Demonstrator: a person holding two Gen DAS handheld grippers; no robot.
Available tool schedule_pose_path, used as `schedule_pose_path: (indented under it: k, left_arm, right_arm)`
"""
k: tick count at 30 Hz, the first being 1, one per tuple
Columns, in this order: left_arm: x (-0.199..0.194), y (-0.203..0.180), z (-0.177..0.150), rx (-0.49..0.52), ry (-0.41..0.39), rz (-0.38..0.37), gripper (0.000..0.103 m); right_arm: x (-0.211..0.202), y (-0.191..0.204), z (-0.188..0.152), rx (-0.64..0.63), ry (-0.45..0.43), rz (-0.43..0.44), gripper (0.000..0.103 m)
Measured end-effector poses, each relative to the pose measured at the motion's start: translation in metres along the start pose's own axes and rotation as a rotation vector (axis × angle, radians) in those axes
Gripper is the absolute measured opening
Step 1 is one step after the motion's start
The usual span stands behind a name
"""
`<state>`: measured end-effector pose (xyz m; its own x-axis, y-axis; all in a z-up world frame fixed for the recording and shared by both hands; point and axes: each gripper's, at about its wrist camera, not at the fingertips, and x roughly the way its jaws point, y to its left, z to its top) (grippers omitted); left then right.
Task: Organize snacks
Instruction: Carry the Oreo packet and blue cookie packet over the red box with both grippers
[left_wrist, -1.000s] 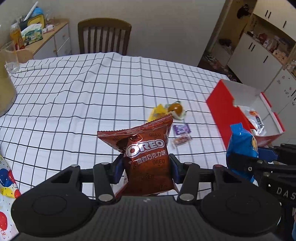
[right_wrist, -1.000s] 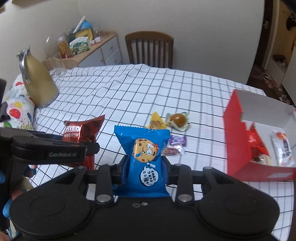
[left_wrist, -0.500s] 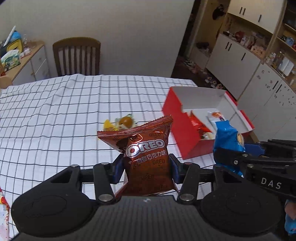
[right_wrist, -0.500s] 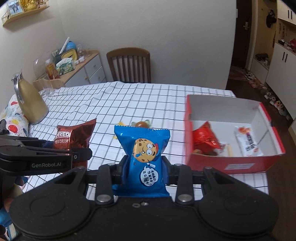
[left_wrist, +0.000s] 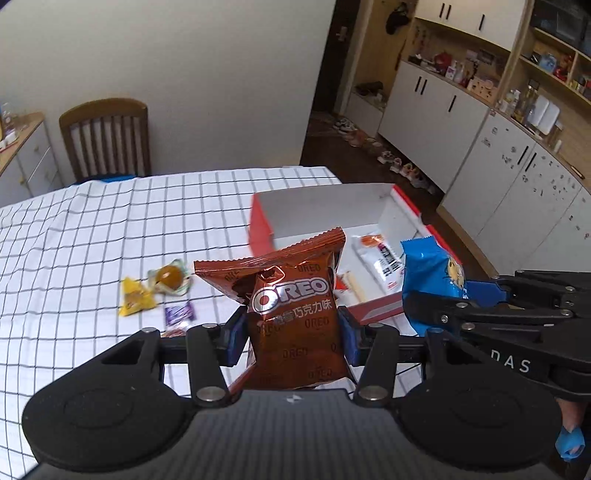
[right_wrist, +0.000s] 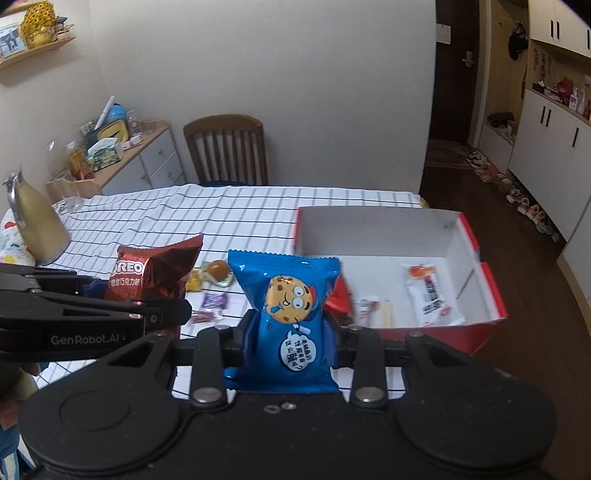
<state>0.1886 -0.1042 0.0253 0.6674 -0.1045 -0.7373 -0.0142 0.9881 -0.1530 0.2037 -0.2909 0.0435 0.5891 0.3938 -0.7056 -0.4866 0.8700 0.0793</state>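
Left tongs (left_wrist: 291, 328): your blue pads are closed partway on the Oreo pack (left_wrist: 288, 306), which stands upright between them, pinched at its lower half. Right tongs (right_wrist: 288, 338): closed a little narrower on the blue cookie pack (right_wrist: 290, 314), held upright in the same way. Neither grip has altered over the last second; both packs sit exactly as they did.

What has changed is the backdrop. A second ago the red box (right_wrist: 495, 295) lay off to the right of both views, seen end-on; now it lies just ahead, its open white interior facing you. In the left view the Oreo pack overlaps the box's near-left corner; in the right view the cookie pack overlaps its near wall. You have carried both packs across the tabletop (left_wrist: 92, 229) toward the box, side by side, and neither is yet inside it.

Within the box lie a white sachet (right_wrist: 430, 295), a red pack (right_wrist: 338, 297) and some small sticks. Left behind on the tabletop are a yellow wrapper (left_wrist: 136, 301), a round amber sweet (left_wrist: 170, 277) and a purple candy (left_wrist: 179, 314).

Reading: the carry is nearly done; next comes release over the box. The loose sweets mean further trips.
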Motion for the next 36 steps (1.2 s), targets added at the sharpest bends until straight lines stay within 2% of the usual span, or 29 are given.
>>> schedule_pose_path:
  k: [9, 19, 27, 36]
  left_arm:
    - [0.022, -0.045, 0.016, 0.034, -0.002, 0.001, 0.049]
    - [0.051, -0.078, 0.027, 0.058, 0.006, 0.024, 0.049]
    - [0.071, -0.089, 0.047, 0.064, -0.004, 0.066, 0.049]
    - [0.094, -0.092, 0.073, 0.045, 0.0, 0.097, 0.049]
  right_arm:
    - [-0.001, -0.046, 0.005, 0.003, -0.019, -0.014, 0.033]
    - [0.006, -0.1, 0.011, 0.019, -0.022, -0.043, 0.033]
    - [0.02, -0.131, 0.021, 0.022, -0.018, -0.077, 0.033]
    - [0.04, -0.144, 0.03, 0.005, -0.005, -0.077, 0.033]
